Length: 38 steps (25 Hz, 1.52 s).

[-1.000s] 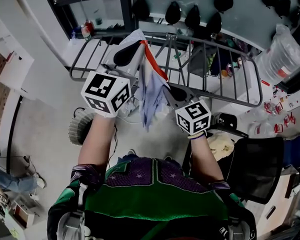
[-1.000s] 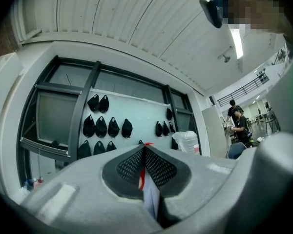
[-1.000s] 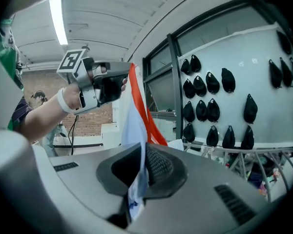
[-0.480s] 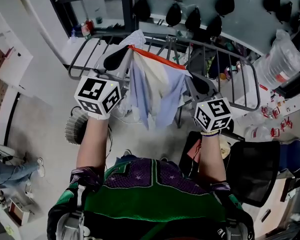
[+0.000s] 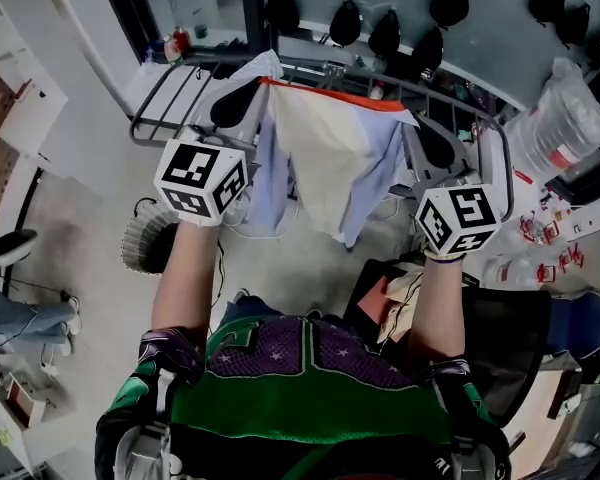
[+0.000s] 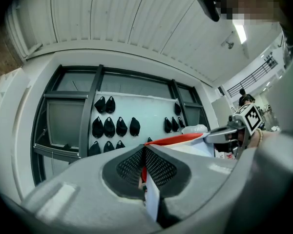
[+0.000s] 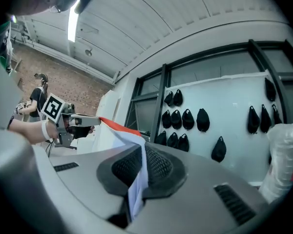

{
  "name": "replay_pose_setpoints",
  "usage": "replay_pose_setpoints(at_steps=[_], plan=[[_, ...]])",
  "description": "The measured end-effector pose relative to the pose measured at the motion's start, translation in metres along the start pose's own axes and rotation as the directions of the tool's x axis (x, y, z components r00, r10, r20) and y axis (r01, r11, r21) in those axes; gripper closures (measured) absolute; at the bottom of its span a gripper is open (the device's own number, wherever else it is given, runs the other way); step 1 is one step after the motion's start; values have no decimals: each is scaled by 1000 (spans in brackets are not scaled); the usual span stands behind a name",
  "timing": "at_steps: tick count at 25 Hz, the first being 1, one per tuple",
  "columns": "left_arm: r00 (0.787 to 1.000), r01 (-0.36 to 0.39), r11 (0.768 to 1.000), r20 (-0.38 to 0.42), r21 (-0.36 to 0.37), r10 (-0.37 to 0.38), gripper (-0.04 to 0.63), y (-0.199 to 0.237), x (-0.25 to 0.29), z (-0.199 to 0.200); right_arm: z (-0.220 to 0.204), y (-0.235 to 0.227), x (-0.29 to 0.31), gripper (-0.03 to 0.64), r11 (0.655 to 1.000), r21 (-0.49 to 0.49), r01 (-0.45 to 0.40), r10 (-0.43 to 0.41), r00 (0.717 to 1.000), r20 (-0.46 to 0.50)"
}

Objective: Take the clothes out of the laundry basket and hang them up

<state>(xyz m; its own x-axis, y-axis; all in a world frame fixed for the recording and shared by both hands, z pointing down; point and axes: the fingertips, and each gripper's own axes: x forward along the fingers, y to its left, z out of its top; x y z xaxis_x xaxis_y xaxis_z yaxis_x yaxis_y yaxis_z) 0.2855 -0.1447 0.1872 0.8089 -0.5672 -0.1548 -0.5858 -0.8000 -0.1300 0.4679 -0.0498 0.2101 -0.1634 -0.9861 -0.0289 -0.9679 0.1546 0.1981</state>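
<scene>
A garment (image 5: 330, 158) is clamped taut between left gripper (image 5: 250, 96) and right gripper (image 5: 425, 133); a corner could be pulled free by further stretching, before the rack (image 5: 155, 108) ahead.

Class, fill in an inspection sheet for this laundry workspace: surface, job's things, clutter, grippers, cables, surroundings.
Surface: pale floor; no table in view.
Job's things: pale garment with orange edge, held spread by the grey drying rack; round slatted basket on the floor.
Clutter: bottles beyond the rack; cloths on a black chair.
Grippers: left gripper and right gripper both shut on the garment's top edge.
Cables: thin dark cable beside the left forearm.
Surroundings: dark caps hung on a wall; clear plastic bag; another person's leg.
</scene>
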Motion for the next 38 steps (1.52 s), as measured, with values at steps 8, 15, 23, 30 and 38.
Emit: replay_pose_setpoints(at_steps=[8,15,23,30,38], plan=[[1000,5,1000,26,11,-5,577,-21,31,6,14,-42,-8,612,999,-1,40,-40,998,41],[993,109,994,46,-5,-109,577,2,86,-8,10,-69,21,612,990,0,144,-144,989,22],[975,209,978,77,-20,-207,577,45,146,-8,19,-92,68,612,964,-37,264,-264,965,-4],[965,251,968,90,-20,-248,577,71,190,-12,16,-113,98,613,944,-60,325,-327,945,-27],[968,239,970,85,-35,-236,577,80,239,-18,6,-153,124,612,943,-36,332,-333,943,-14]])
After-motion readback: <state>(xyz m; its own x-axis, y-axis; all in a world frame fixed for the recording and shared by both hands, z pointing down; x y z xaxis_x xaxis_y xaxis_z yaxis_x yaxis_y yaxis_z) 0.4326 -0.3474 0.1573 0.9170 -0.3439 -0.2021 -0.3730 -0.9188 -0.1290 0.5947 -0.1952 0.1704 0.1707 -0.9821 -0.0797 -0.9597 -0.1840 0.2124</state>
